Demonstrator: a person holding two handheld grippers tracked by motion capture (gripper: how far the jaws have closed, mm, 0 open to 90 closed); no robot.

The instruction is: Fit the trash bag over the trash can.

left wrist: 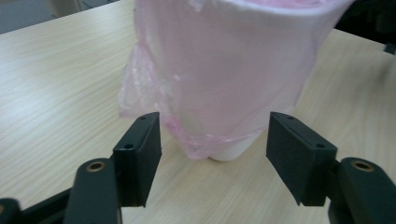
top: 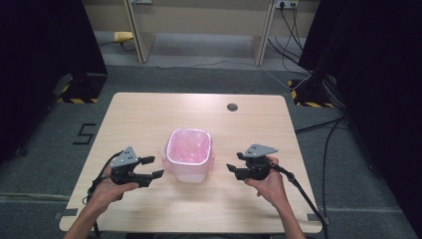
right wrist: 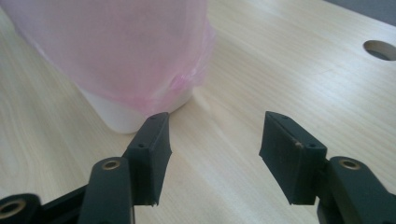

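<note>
- The small white plastic bin (top: 189,155) with its pink bag liner (left wrist: 219,70) stood mid-tabletop, nearer the front edge.
- The left gripper (top: 151,167) and right gripper (top: 234,162) flanked it, jaws wide apart, holding nothing (seemingly poised for the liner).

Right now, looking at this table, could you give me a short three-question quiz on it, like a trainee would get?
1. True or false: the bin is lined with a pink bag.
2. Which hand-held gripper is shut: A left, B right, C neither?
3. Fill in: the bin stands ___ the two hand-held grippers on the table.

Key: 1 true. 2 C, both have their jaws apart and hold nothing. 3 between.
</note>
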